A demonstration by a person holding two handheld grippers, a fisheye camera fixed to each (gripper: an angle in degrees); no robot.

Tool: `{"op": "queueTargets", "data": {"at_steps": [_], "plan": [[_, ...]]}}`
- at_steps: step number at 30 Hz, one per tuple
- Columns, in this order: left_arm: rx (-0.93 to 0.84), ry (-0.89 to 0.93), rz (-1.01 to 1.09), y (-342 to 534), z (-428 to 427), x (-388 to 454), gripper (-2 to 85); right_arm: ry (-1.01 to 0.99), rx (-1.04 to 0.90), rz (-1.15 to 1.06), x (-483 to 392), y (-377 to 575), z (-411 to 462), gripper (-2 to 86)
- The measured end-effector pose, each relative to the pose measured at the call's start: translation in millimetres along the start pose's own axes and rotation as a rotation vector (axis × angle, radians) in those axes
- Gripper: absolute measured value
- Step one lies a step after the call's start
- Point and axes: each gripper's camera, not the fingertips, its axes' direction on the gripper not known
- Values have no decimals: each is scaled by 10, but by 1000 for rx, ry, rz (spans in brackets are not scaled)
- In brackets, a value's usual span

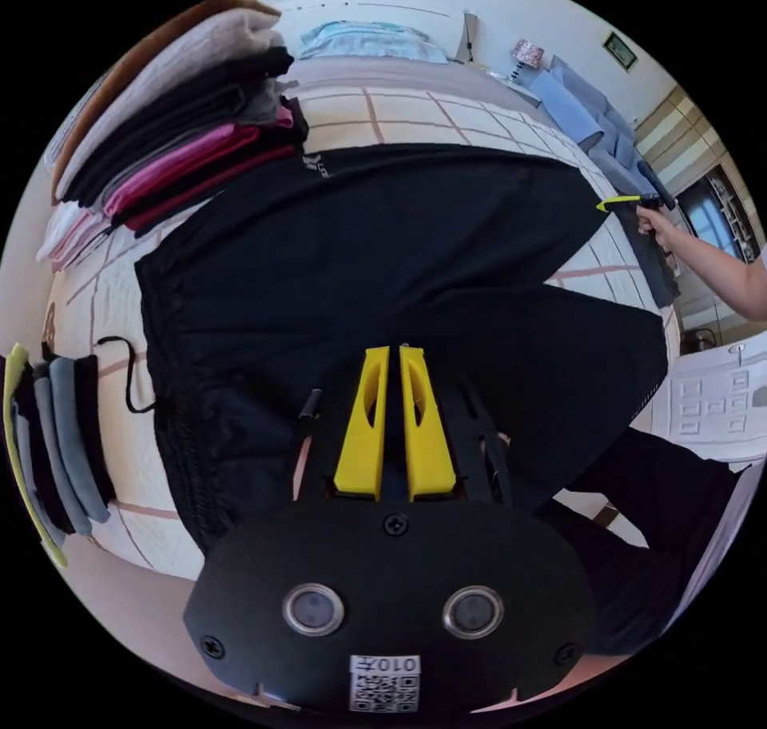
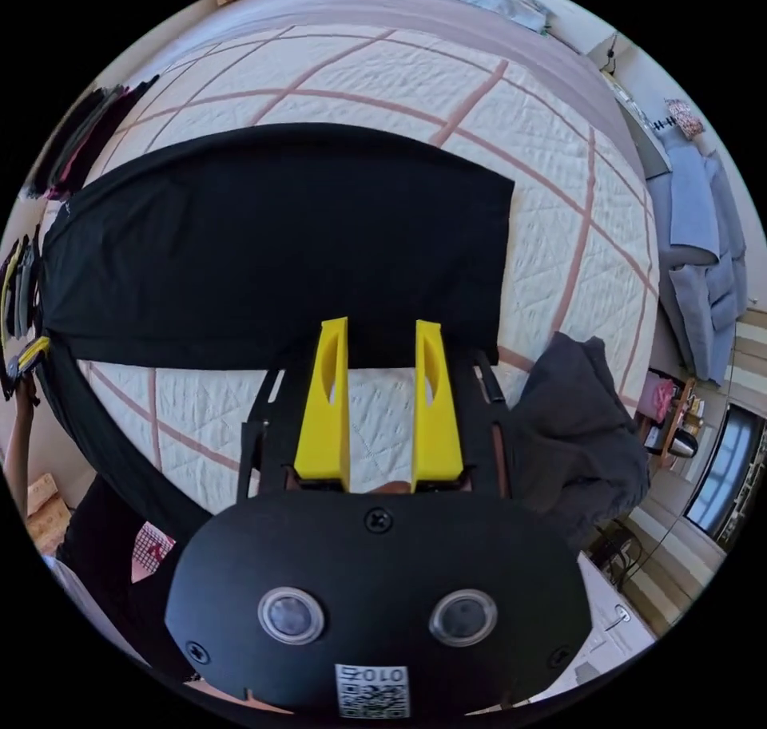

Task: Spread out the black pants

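Black pants (image 1: 383,258): flat on bed (image 2: 559,202), legs parted for spreading. Left gripper (image 1: 391,354): fingers nearly together above the cloth, gripping nothing. Right gripper (image 2: 381,326): fingers spread, empty, near the hem.

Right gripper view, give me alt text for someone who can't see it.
Black pants lie on a white quilted bed, one leg spread flat. The right gripper, jaws open, hovers at that leg's near edge; a grey garment lies crumpled beside it.

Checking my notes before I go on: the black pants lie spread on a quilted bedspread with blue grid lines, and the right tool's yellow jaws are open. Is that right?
One detail is wrong: the right gripper view shows the quilted bedspread's grid lines are pinkish red, not blue. The black pants do lie spread on it, and the right tool is open.
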Motion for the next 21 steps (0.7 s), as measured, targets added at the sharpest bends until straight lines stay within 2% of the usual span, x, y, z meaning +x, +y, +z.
{"op": "queueTargets", "data": {"at_steps": [3, 5, 10, 12, 17, 21], "plan": [[15, 77, -65, 78, 121, -154, 11, -86, -9, 44, 95, -43, -45, 124], [48, 24, -36, 59, -28, -118, 13, -21, 35, -9, 13, -48, -237, 122], [152, -362, 163, -188, -540, -85, 46, 140, 87, -179, -217, -169, -525, 119], [148, -438, 192, -339, -558, -269, 59, 163, 89, -218, -278, -274, -565, 118], [192, -481, 228, -829, -444, -850, 96, 184, 97, -259, -450, -652, -618, 113], [123, -483, 342, -1339, -160, -1062, 124, 204, 98, -311, -603, -903, -654, 114]]}}
